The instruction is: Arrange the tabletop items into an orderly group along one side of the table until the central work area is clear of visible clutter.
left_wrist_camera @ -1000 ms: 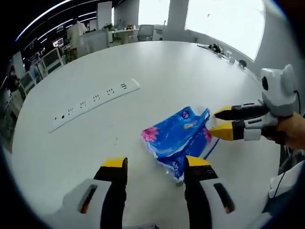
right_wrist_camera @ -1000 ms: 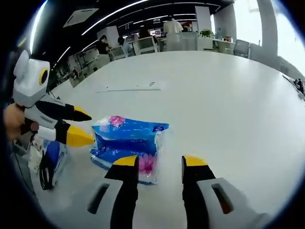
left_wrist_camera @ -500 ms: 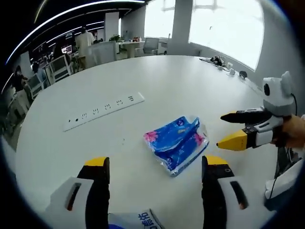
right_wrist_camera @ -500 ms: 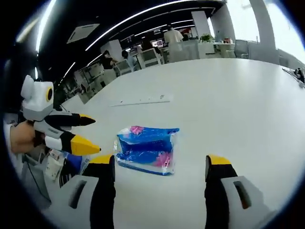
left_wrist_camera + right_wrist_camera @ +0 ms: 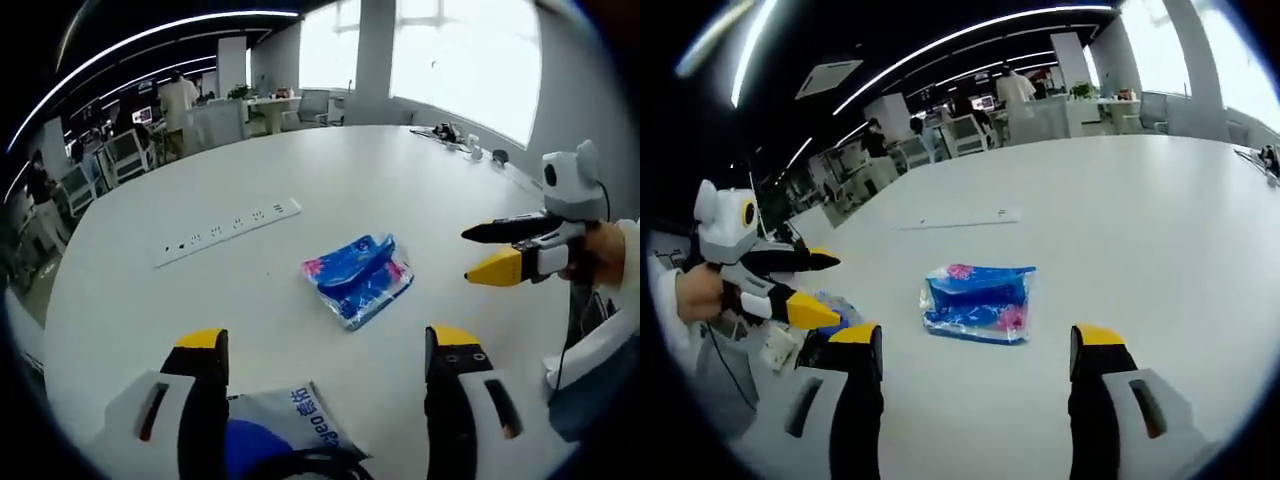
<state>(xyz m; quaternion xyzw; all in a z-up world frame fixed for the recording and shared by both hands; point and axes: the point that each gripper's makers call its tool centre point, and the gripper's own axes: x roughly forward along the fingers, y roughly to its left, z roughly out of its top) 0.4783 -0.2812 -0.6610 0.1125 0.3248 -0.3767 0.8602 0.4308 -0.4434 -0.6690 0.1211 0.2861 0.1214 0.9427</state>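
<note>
I have both grippers off the blue tissue pack (image 5: 357, 280), which lies flat on the white table (image 5: 420, 190), out toward its middle. In the left gripper view my left gripper (image 5: 327, 350) stands with its jaws spread wide and nothing between them, the pack well ahead of the tips. Between the jaw bases sits a white bag with blue print (image 5: 285, 440) and a dark cable on it. A white power strip (image 5: 228, 230) lies flat beyond the pack. In the right gripper view my right gripper (image 5: 977, 345) is likewise spread and empty, the tissue pack (image 5: 978, 303) ahead of it, apart from both tips.
</note>
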